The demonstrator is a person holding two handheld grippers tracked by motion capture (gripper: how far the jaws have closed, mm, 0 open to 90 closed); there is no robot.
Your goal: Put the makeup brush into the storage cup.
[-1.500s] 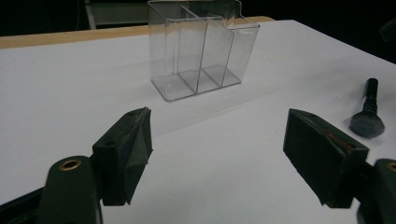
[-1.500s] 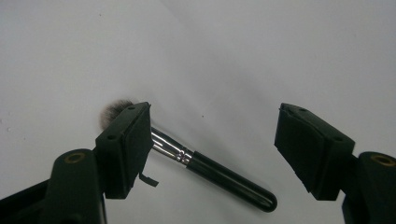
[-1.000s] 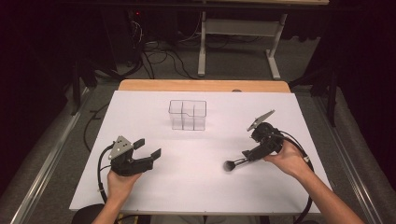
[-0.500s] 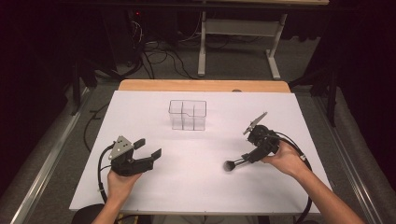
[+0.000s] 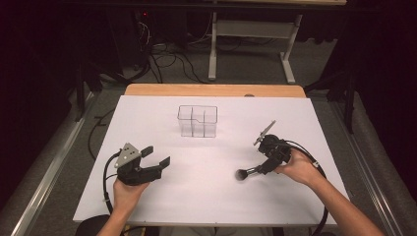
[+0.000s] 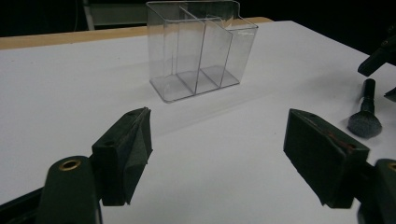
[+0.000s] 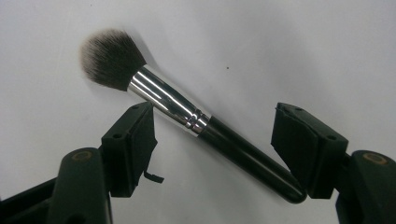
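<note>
Item: makeup brush (image 7: 187,123), black handle, silver ferrule, dark bristle head. Lies flat on the white table (image 5: 162,206) at about 4 o'clock from the clear organizer (image 5: 197,121), well apart from it; bristles point toward 9 o'clock in the high view.

Right gripper (image 7: 212,140): jaws spread wide, straddling the brush handle, pads not pressing it; the jaws have just been closing slightly. The brush lies slantwise between them.

Left gripper (image 5: 155,158): jaws wide apart, nothing between them, at 7 o'clock from the organizer.

Risks, judged: the slanted handle may roll or swivel as one pad meets it first, so the grip lands near the butt end and the brush droops or slips out.
</note>
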